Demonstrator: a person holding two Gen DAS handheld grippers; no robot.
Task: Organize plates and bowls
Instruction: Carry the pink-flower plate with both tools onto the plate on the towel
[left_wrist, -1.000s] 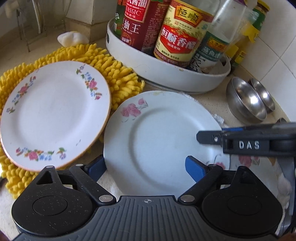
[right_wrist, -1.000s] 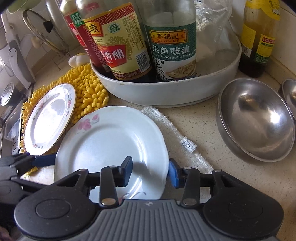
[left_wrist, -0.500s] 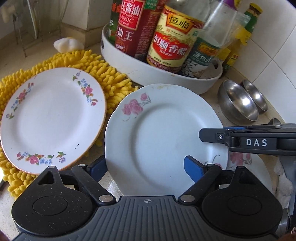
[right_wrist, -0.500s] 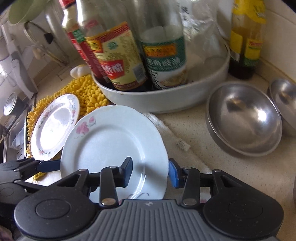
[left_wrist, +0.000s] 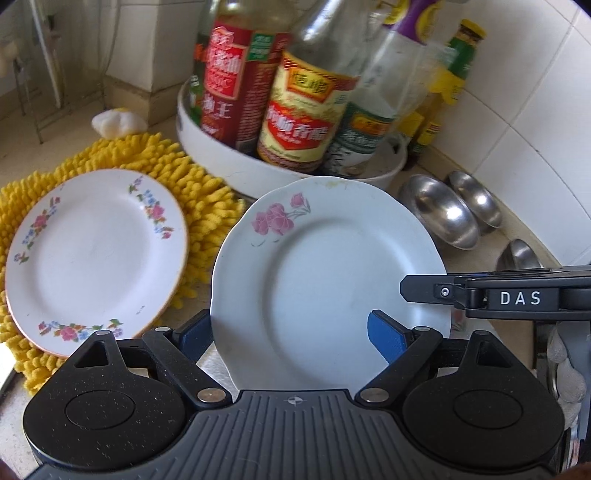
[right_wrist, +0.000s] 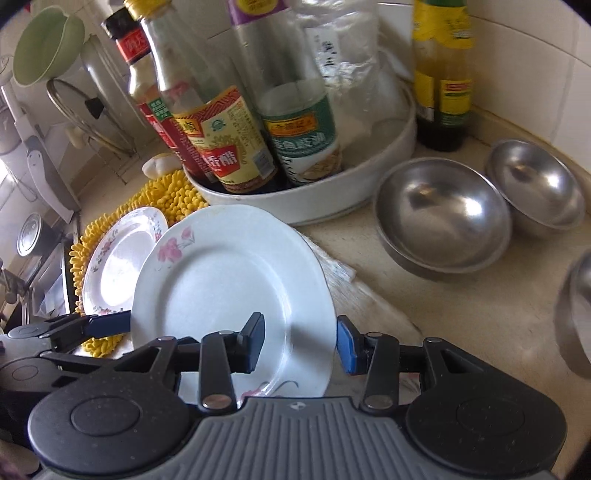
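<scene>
A white plate with pink roses (left_wrist: 325, 266) (right_wrist: 229, 280) hangs tilted above the counter, held from both sides. My left gripper (left_wrist: 290, 334) grips its left rim, one finger under the edge and one on its face. My right gripper (right_wrist: 300, 341) pinches its right rim. A second flowered plate (left_wrist: 96, 254) (right_wrist: 122, 258) lies on a yellow shaggy mat (left_wrist: 207, 199) to the left. Two steel bowls (right_wrist: 443, 221) (right_wrist: 535, 184) sit to the right by the tiled wall. A sliver of another flowered plate (left_wrist: 459, 323) shows under the held one.
A white basin (left_wrist: 229, 162) (right_wrist: 332, 206) full of sauce bottles stands just behind the held plate. A third steel bowl (right_wrist: 576, 314) is at the right edge. A clear plastic strip (right_wrist: 336, 269) lies on the counter. An oil bottle (right_wrist: 443, 92) stands in the corner.
Both grippers have risen with the rose plate between them, and it stands higher off the counter. The bottles and bowls have dropped lower in both views.
</scene>
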